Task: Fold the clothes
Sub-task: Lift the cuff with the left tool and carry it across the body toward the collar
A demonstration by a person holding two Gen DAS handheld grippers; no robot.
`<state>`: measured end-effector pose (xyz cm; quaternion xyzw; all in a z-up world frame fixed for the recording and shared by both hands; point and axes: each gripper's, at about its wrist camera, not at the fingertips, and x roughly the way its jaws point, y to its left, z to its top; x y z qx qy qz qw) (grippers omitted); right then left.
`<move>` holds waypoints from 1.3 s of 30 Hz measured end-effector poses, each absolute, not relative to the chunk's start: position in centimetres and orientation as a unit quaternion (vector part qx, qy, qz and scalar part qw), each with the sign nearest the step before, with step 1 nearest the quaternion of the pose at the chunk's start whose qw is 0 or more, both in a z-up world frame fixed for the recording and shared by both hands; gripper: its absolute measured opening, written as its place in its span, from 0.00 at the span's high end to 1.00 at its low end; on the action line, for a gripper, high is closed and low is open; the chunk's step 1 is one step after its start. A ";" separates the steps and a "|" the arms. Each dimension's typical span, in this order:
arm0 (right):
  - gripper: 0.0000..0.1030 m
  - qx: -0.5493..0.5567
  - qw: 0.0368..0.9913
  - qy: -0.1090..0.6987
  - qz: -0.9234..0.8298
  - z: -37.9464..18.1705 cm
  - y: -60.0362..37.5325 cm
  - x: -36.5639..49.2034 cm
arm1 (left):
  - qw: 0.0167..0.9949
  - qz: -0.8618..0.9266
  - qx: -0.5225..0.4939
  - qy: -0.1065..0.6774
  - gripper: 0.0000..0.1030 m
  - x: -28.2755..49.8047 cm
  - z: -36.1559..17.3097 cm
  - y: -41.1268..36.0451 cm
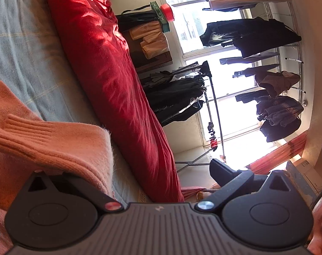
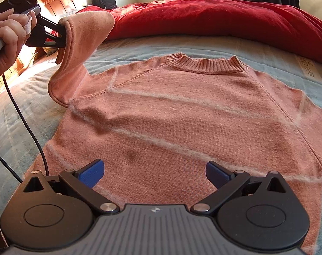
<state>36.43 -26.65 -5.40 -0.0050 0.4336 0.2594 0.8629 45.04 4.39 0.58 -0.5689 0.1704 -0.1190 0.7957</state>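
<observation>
A salmon-pink knitted sweater (image 2: 182,110) with pale stripes lies flat, neck away, on a light blue bed sheet (image 2: 23,110). My right gripper (image 2: 154,174) is open and empty, hovering just above the sweater's lower hem. My left gripper (image 2: 61,36) shows at the upper left of the right wrist view, with the sweater's left sleeve (image 2: 84,36) draped over it and lifted off the bed. In the left wrist view the jaws stand wide apart (image 1: 144,170); the sleeve (image 1: 54,140) covers the left finger, and the right finger (image 1: 222,167) is bare.
A red duvet (image 2: 224,19) lies bunched along the far side of the bed. A black cable (image 2: 23,116) trails over the sheet at the left. Dark clothes hang on a rack (image 1: 267,85) by the bright window.
</observation>
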 end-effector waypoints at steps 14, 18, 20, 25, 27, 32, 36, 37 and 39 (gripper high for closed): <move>0.00 0.024 0.874 0.439 0.208 -5.9 -32.3 36.6 | 0.778 -0.201 -0.538 0.255 0.02 50.8 -0.9 -3.6; 0.00 0.032 0.874 0.444 0.195 -6.2 -33.6 36.3 | 0.776 -0.213 -0.514 0.298 0.02 52.1 -2.0 -5.8; 0.00 0.034 0.875 0.446 0.187 -6.3 -34.1 36.1 | 0.777 -0.218 -0.497 0.317 0.02 52.6 -2.6 -6.9; 0.00 0.041 0.876 0.449 0.172 -6.7 -34.9 36.1 | 0.793 -0.211 -0.439 0.365 0.02 53.2 -3.9 -9.1; 0.00 0.045 0.875 0.450 0.170 -6.8 -35.0 36.1 | 0.796 -0.212 -0.415 0.386 0.02 53.3 -4.5 -10.0; 0.00 0.048 0.873 0.455 0.172 -7.1 -35.1 36.1 | 0.793 -0.216 -0.387 0.419 0.02 53.3 -6.0 -11.2; 0.00 0.049 0.872 0.457 0.170 -7.1 -35.3 36.1 | 0.798 -0.215 -0.356 0.436 0.02 53.4 -6.2 -11.8; 0.00 0.051 0.872 0.457 0.169 -7.1 -35.3 36.1 | 0.803 -0.218 -0.336 0.441 0.02 53.4 -6.0 -12.2; 0.00 0.054 0.872 0.458 0.166 -7.2 -35.4 36.2 | 0.813 -0.221 -0.296 0.450 0.02 53.4 -5.5 -12.9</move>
